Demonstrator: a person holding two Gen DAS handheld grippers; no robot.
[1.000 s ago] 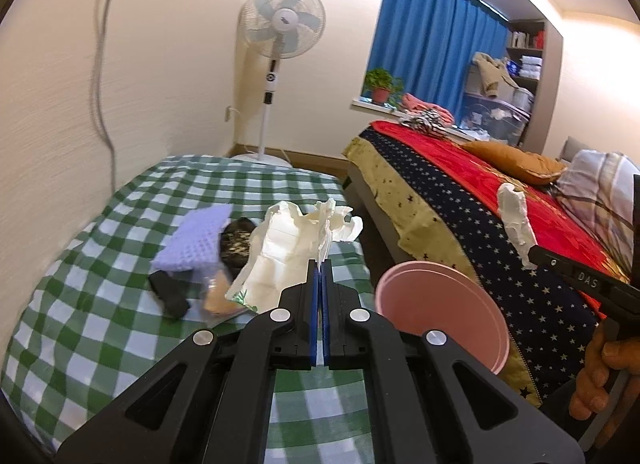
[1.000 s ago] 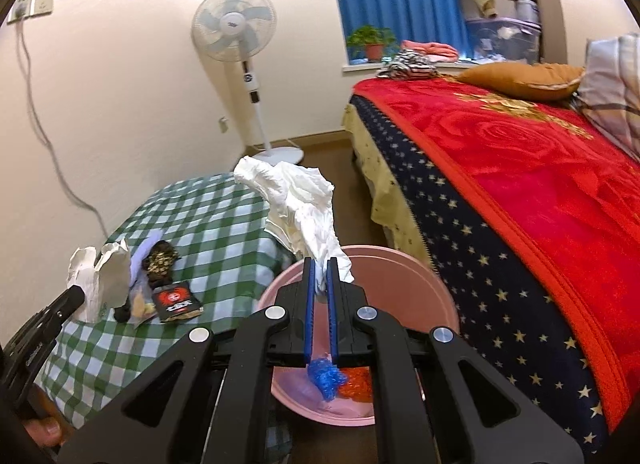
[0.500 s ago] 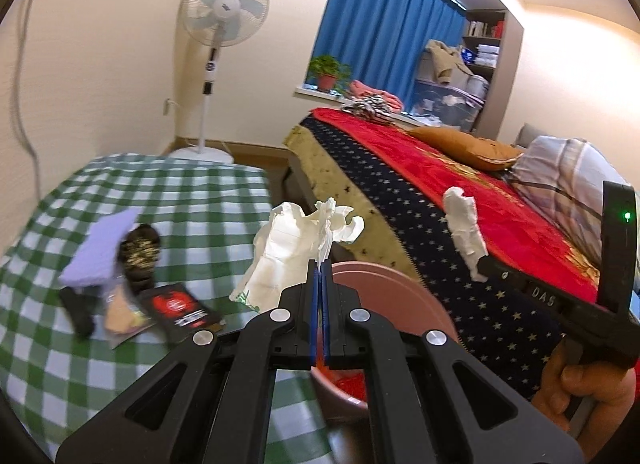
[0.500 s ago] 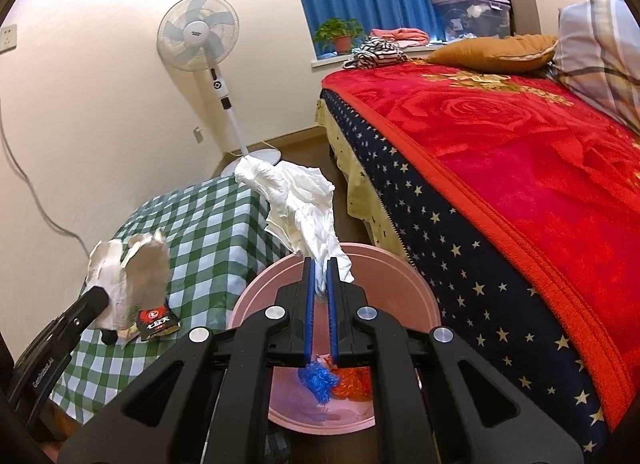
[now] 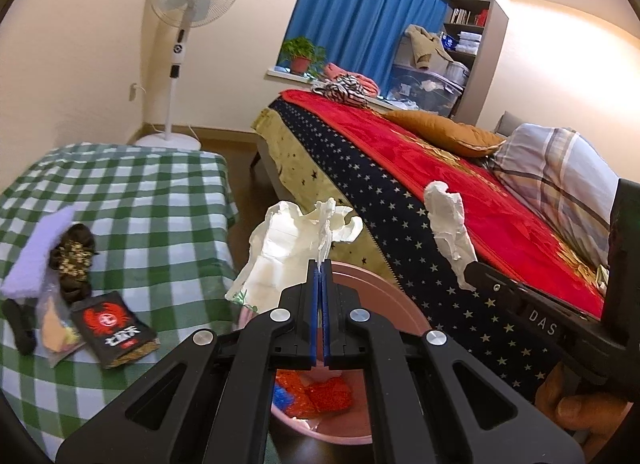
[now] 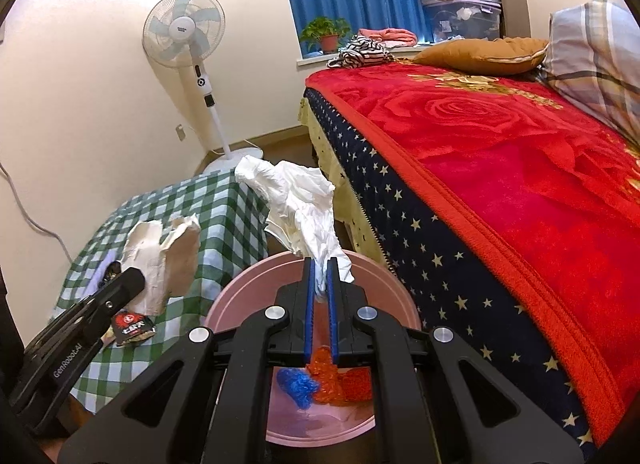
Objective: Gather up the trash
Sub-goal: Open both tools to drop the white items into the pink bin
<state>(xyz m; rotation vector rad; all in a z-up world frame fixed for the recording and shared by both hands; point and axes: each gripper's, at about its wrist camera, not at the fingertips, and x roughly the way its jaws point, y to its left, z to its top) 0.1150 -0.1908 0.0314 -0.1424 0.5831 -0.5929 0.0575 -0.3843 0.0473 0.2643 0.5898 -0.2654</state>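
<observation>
Over the bin (image 6: 312, 288) now, both grippers. A second ago my left gripper (image 5: 320, 296) was above the table (image 5: 132, 199) with its paper (image 5: 288, 248) hanging over the green check cloth; it has since swung right, and the pink rim sits straight under its jaws. Right gripper (image 6: 320, 300) has shifted less, it was near the bin already and has crept further over the opening.

Jaws, left: clenched, pads almost touching, pinching a thin twist of the cream paper, the rest fans up and left of the tips. Jaws, right: clamped on a bunched neck of the white tissue (image 6: 304, 211), with a narrow gap between pads where the wad sits. Neither piece has dropped yet.

Bin already holds orange wrap (image 6: 340, 380) and a blue scrap (image 6: 298, 384) at the bottom, so this is not the first load.

My read: transport is done for both pieces, release is the step in hand. Left paper is wide and light, part of it overhangs the rim on the table side, so it may catch the edge or drift out unless I go lower or more central before letting go. Tissue on the right hangs nearer the middle, looks like the safer drop.

Left on the table: black packet (image 5: 114, 328), a clear bag (image 5: 56, 328), a purple cloth (image 5: 38, 252), some dark items beside it. Which of those count as trash I can't tell, but the packet and bag look like likely next picks.
</observation>
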